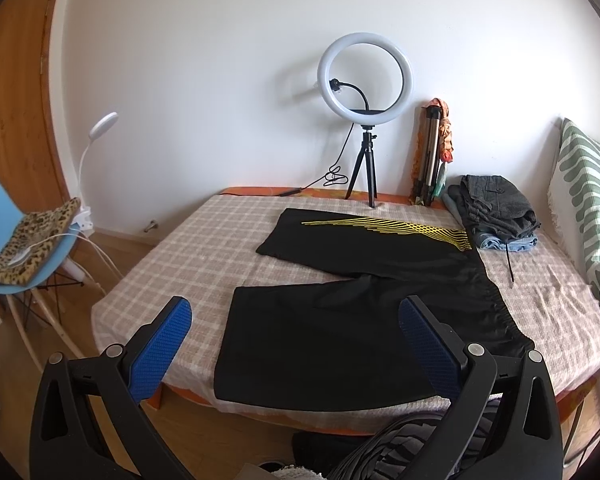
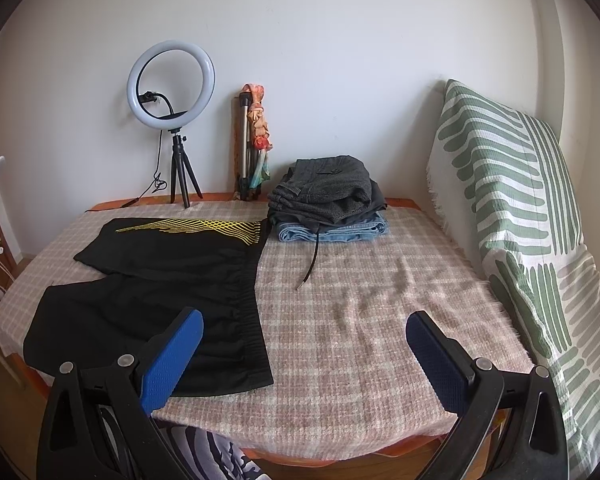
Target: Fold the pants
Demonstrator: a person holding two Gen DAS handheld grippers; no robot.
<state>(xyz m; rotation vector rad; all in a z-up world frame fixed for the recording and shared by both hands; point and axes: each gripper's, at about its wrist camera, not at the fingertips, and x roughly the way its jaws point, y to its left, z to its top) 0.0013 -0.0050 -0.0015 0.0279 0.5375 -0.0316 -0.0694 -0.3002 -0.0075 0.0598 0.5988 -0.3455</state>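
Observation:
Black shorts-length pants (image 1: pixel 352 312) with a yellow line pattern lie spread flat on the checked blanket, both legs pointing left and the elastic waistband to the right. The right wrist view shows the same pants (image 2: pixel 152 300) on the left half of the bed. My left gripper (image 1: pixel 296 312) hovers open above the near leg, blue pads wide apart, holding nothing. Also open and holding nothing, my right gripper (image 2: pixel 304 320) hangs above bare blanket just right of the waistband.
A stack of folded grey and denim clothes (image 2: pixel 328 204) sits at the back of the bed (image 2: pixel 380 320), a black drawstring trailing forward. A ring light on a tripod (image 1: pixel 364 76) and a folded tripod stand by the wall. A green-patterned cushion (image 2: pixel 520 216) lines the right side; a blue chair (image 1: pixel 16 248) stands left.

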